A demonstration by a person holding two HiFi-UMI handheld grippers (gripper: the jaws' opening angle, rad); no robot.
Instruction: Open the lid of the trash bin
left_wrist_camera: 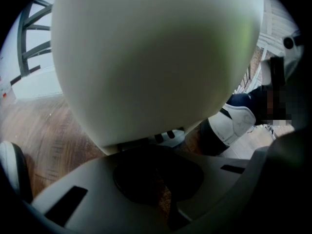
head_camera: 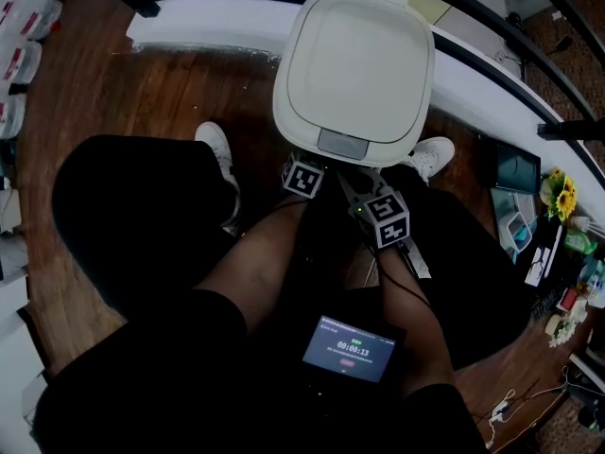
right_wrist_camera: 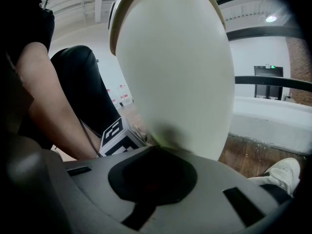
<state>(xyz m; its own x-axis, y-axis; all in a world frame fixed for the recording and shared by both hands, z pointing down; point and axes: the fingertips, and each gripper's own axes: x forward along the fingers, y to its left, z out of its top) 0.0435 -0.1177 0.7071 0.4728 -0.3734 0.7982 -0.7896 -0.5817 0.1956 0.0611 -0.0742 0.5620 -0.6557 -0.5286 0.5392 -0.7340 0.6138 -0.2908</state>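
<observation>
The white trash bin (head_camera: pixel 354 64) stands on the wooden floor (head_camera: pixel 170 93), its lid down. The left gripper (left_wrist_camera: pixel 158 152) and the right gripper (right_wrist_camera: pixel 153 155), each with jaws closed together on nothing, press close against its front.

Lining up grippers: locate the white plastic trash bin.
Head view, top centre: the white plastic trash bin stands on the wooden floor between two white shoes.

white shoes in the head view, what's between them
The bin stands between the left shoe and the right shoe; the head view shows it.
</observation>
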